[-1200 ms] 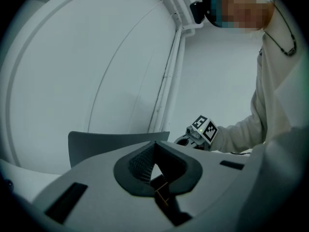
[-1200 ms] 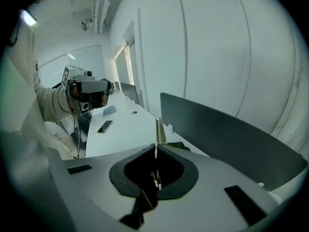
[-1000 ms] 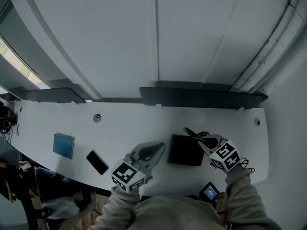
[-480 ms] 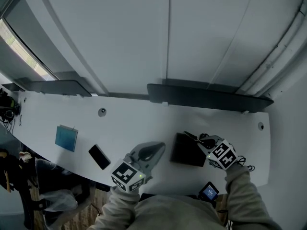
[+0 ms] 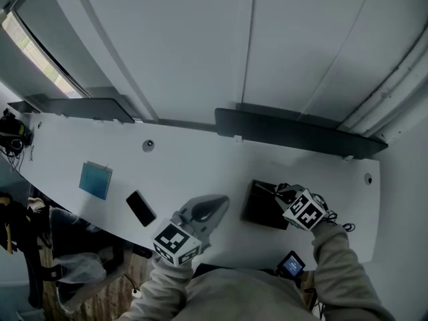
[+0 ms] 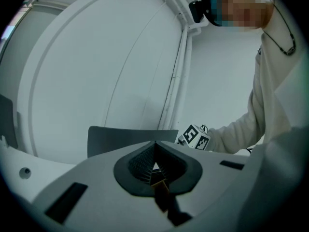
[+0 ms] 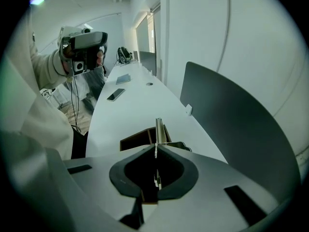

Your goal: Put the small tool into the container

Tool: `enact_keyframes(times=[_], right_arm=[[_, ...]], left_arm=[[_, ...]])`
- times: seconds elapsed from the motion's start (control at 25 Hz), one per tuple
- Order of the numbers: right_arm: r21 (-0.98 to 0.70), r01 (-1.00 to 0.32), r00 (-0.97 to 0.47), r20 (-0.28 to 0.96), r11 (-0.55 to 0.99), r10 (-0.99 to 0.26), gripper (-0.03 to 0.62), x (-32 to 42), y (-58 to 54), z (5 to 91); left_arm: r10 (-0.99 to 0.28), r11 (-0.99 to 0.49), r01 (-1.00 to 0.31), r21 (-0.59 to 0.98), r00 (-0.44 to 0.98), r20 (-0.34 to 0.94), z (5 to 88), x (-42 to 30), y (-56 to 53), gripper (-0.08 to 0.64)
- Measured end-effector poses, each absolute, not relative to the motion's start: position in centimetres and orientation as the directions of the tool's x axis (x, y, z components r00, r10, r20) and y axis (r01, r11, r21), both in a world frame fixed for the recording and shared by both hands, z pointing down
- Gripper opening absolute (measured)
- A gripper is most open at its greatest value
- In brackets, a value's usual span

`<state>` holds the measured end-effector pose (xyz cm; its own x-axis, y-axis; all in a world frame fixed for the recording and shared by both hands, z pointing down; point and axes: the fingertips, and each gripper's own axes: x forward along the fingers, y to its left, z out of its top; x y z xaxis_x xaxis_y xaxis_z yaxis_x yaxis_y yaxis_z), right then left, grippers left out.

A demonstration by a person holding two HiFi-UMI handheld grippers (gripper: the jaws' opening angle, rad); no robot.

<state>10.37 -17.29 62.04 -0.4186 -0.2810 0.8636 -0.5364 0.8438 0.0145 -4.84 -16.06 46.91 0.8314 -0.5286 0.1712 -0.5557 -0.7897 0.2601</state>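
Right gripper (image 7: 156, 151) jaws clamped on small tool (image 7: 158, 129), thin pale strip sticking out past tips, just above dark container (image 7: 137, 140). Left gripper (image 6: 155, 146) jaws together, empty, hovering left of container.

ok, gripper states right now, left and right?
Left gripper: closed, nothing in it.
Right gripper: closed on the tool.
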Motion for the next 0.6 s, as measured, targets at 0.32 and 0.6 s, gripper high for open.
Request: enact_keyframes(times=[0.32,0.6], right_arm=[[0.006,-0.520,-0.403,0.880,0.854,-0.251,0.025,10.0,-17.7,63.6],[-0.043,-0.530,-0.406,0.890,0.847,-0.209,0.025,9.9,-17.3,64.7]], left_arm=[[-0.548,-0.773,-0.576,0.265,0.817,0.177,47.3,-5.9,-15.9,0.002],[-0.541,-0.775,-0.569,0.274,0.822,0.177,47.4,-5.6,-15.8,0.002]])
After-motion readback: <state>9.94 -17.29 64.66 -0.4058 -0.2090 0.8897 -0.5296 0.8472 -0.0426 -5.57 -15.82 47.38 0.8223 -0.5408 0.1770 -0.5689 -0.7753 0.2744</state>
